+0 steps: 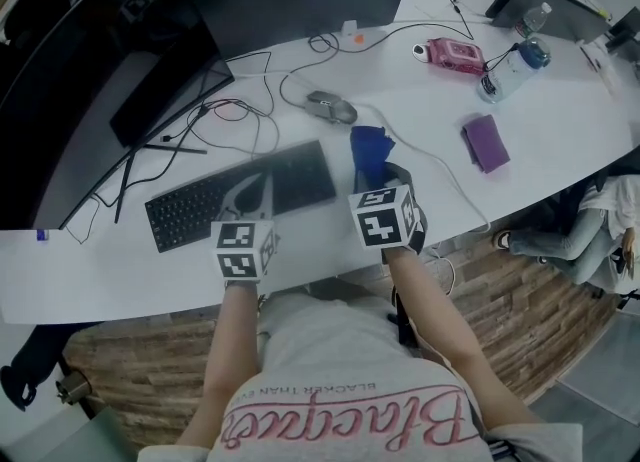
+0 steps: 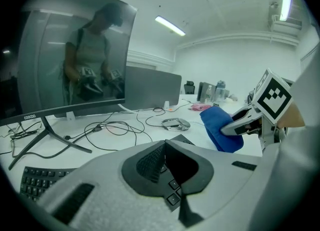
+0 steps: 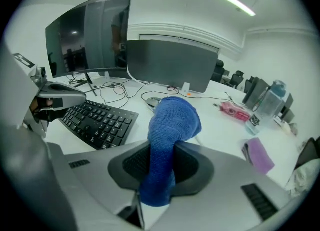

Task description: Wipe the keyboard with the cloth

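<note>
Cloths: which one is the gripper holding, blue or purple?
The blue cloth, pinched between the jaws of the right gripper. The purple cloth lies loose on the table, untouched.

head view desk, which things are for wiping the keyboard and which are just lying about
For the job:
blue cloth
keyboard

Lying about:
mouse
pink pack
water bottle
purple pad
monitor

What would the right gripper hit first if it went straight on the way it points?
Most likely the mouse, lying just beyond the cloth clamped in the right gripper; depth is unclear, so it might pass above it.
</note>
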